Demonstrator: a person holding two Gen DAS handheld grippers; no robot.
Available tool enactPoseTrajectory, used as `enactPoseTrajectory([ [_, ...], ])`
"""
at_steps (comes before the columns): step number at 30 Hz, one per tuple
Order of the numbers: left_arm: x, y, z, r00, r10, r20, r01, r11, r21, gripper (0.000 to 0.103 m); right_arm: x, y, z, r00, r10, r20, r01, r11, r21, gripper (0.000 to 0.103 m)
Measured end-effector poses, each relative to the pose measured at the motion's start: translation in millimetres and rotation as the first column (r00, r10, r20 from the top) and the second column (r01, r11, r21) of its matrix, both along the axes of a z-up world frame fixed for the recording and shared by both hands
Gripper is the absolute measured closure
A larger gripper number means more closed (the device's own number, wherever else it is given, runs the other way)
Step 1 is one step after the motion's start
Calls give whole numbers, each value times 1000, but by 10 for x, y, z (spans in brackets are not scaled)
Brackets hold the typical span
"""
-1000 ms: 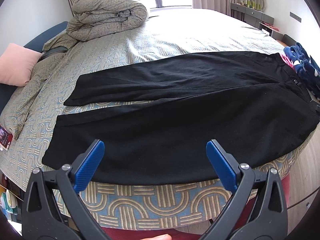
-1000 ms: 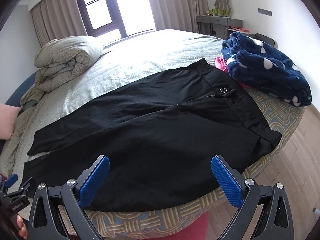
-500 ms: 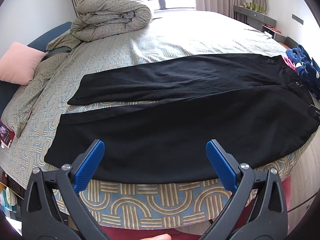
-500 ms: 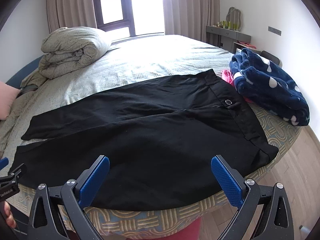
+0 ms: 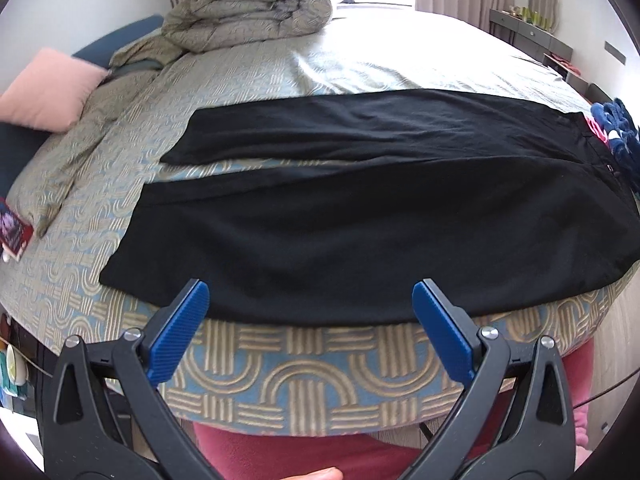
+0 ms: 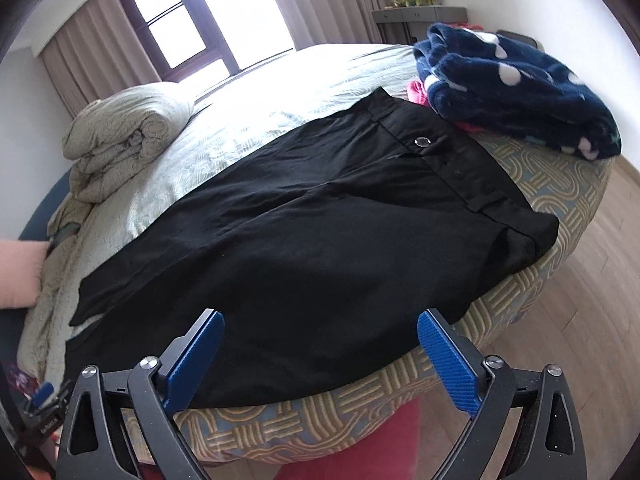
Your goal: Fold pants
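Black pants [image 5: 360, 216] lie flat across the patterned bed [image 5: 304, 380], legs spread toward the left, waistband with a silver button [image 6: 422, 142] at the right. In the left wrist view my left gripper [image 5: 310, 300] hovers open just off the near hem of the nearer leg, nothing between its blue pads. My right gripper [image 6: 320, 332] hangs over the near edge of the pants [image 6: 320, 232] below the hip. Its jaws are closing, still wide apart, and no cloth is pinched between them.
A rolled grey duvet [image 5: 248, 4] and a pink pillow [image 5: 48, 88] sit at the far left of the bed. A navy dotted blanket [image 6: 516, 92] lies beside the waistband at the right. Wooden floor [image 6: 592, 320] runs along the bed's right side. The person's red clothing [image 5: 320, 456] shows below.
Both grippers moved closer to the near edge of the pants and rolled slightly. The right gripper's blue pads stand a little nearer to each other than before.
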State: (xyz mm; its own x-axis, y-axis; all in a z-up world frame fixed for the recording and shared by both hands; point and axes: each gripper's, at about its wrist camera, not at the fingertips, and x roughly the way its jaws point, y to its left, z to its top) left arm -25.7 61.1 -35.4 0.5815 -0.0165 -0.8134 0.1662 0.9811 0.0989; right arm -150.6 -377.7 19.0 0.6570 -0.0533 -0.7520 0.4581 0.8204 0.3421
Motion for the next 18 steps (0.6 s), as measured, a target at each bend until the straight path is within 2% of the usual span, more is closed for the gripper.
enactPoseTrajectory([
  [1,4,80,-17,1000,14,-18,-14,1000,-18,1,-29,-81,-35,1000,-10,9,10,999,43,19],
  [3,13,240,-56,998,41,-50,-44,997,-63,1,-67,-257,-127,1000,-28,10,26,989,146,43],
  [6,54,504,-129,987,85,-137,-112,974,-197,1,-132,-525,-288,996,-87,16,78,945,319,49],
  [7,82,615,-163,979,106,-174,-150,952,-268,1,-160,-604,-340,994,-111,24,95,924,370,49],
  [9,121,734,-216,966,132,-223,-206,915,-347,2,-181,-709,-409,989,-143,33,114,890,441,49],
  [11,182,843,-305,945,162,-285,-274,870,-411,2,-182,-766,-446,986,-163,30,130,873,470,49],
  [13,209,893,-347,930,180,-322,-315,843,-436,2,-197,-789,-462,983,-180,21,148,865,480,49],
  [15,197,916,-360,928,190,-322,-323,840,-436,2,-222,-802,-437,982,-187,22,155,867,474,49],
  [18,219,923,-350,927,208,-312,-333,837,-434,2,-315,-848,-350,975,-222,27,192,891,412,48],
])
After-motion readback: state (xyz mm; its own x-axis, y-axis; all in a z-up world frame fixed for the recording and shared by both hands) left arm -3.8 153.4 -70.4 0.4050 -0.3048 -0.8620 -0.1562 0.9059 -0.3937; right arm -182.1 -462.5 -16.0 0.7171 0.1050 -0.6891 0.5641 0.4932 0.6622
